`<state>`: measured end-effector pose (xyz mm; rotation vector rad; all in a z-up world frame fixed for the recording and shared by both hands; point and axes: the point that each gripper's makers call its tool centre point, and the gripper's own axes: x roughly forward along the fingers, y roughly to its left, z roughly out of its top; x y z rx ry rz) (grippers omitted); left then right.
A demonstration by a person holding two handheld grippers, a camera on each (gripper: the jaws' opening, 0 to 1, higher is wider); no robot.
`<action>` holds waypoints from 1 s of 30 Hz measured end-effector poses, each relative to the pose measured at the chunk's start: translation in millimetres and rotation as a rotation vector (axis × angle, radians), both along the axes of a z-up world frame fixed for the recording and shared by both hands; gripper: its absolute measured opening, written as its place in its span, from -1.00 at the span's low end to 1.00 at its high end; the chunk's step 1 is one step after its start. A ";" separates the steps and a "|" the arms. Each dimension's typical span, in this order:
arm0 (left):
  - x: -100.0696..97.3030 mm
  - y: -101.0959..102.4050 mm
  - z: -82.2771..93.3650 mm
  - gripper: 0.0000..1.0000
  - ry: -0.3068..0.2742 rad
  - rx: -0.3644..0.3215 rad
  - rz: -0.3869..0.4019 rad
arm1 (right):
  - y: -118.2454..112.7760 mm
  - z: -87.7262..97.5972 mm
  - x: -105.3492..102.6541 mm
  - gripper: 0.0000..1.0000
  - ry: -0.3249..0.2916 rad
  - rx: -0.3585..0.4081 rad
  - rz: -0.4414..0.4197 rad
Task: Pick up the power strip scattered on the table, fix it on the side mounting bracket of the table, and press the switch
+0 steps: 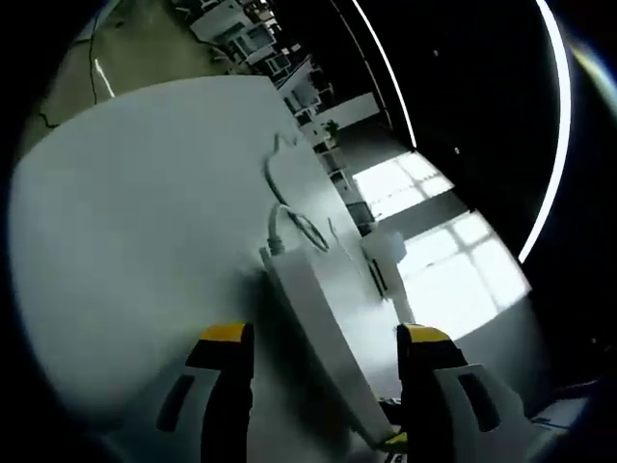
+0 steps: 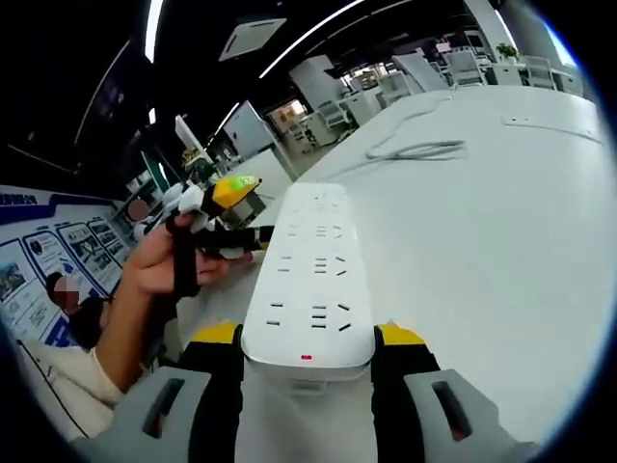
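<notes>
Now our left gripper (image 1: 323,342) stands wide open beside the table (image 1: 145,222), while our right gripper (image 2: 307,340) squeezes the end of the white power strip (image 2: 313,270) above it, and we think the long strip could tip and slip out.

Between my right jaws I see the power strip (image 2: 310,280), smooth, faintly glossy white plastic; the desk (image 2: 501,251) beyond looks matt white.
</notes>
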<state>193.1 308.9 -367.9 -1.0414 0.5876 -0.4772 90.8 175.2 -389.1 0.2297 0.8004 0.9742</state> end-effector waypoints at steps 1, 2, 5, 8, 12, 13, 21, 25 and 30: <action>-3.3 -3.9 -0.4 0.28 0.000 0.000 -0.001 | 0.3 0.0 -0.3 -0.04 0.001 0.001 -0.001; -4.2 -5.4 -1.0 0.28 0.003 -0.001 0.000 | 0.4 0.1 -0.5 -0.04 0.001 0.002 -0.001; -3.8 -6.5 -2.8 0.26 0.007 -0.003 -0.003 | 1.1 0.1 -0.4 -0.05 0.006 0.006 -0.001; -2.2 -6.6 -1.8 0.26 0.006 -0.016 -0.005 | 3.2 0.2 -1.8 -0.05 0.009 0.012 -0.004; -0.3 -11.7 -1.5 0.26 0.008 -0.015 -0.008 | 6.3 1.0 -3.6 -0.05 0.012 0.018 -0.004; 1.3 -12.9 -1.6 0.26 0.010 -0.013 -0.011 | 7.0 1.1 -4.1 -0.05 0.012 0.019 -0.003; 5.9 -23.9 -4.2 0.22 0.029 0.005 -0.029 | 9.1 -1.2 -7.3 -0.06 0.007 0.013 0.005; 10.8 -22.9 -6.4 0.15 0.037 -0.002 -0.034 | 8.8 -0.8 -7.9 -0.06 0.005 0.014 0.008; 4.2 -27.7 -7.9 0.08 0.049 -0.001 -0.030 | 9.1 -1.3 -8.6 -0.06 -0.001 0.007 0.015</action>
